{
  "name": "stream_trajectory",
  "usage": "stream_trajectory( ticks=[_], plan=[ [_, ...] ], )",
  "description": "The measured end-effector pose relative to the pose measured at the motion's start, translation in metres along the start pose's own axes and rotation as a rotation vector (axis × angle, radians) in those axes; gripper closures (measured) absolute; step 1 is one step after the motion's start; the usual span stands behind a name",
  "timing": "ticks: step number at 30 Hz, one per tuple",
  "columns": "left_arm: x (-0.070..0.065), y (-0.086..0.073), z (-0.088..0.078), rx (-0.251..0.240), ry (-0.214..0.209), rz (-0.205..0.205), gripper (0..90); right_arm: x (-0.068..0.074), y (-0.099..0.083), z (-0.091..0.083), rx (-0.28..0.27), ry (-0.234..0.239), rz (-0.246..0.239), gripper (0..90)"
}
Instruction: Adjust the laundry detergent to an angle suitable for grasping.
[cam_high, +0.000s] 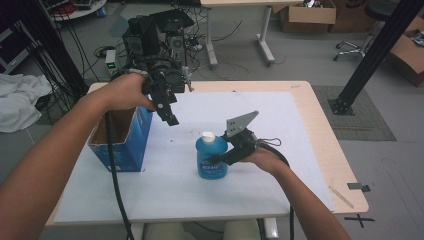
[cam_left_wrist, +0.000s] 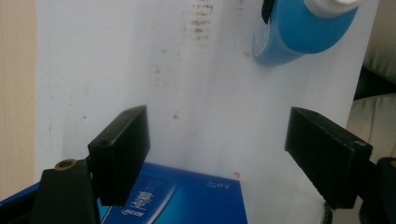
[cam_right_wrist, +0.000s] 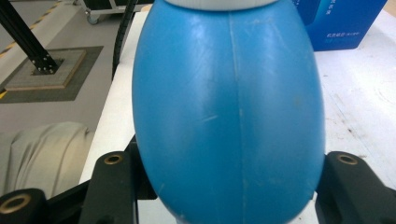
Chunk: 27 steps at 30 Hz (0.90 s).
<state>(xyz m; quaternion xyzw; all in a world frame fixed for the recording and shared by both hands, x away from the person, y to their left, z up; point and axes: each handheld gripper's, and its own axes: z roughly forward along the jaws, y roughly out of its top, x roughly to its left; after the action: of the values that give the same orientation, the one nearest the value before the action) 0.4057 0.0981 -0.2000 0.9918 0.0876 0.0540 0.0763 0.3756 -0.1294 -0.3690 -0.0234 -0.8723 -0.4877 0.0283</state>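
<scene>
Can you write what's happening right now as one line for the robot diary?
right gripper: jaws shut on blue bottle | bottle: upright on white mat | left gripper: jaws open, empty, above blue box

Bottle blue, white cap; box blue, brown inside, pale print, possibly lettering; table tan, white mat.

- Round blue plastic bottle with white cap: cap and base cut off in right gripper view.
- Open blue cardboard box: mostly cropped in left gripper view; print unreadable.
</scene>
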Motion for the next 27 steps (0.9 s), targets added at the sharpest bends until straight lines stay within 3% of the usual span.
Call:
stream_trajectory(
  ticks=[27],
  plan=[
    [0.0004, 0.0006, 0.0006, -0.005, -0.002, -0.005, 22.8, 0.0025, -0.0025, -0.0022, 0.014, -0.002, 0.001, 41.2]
  ],
)
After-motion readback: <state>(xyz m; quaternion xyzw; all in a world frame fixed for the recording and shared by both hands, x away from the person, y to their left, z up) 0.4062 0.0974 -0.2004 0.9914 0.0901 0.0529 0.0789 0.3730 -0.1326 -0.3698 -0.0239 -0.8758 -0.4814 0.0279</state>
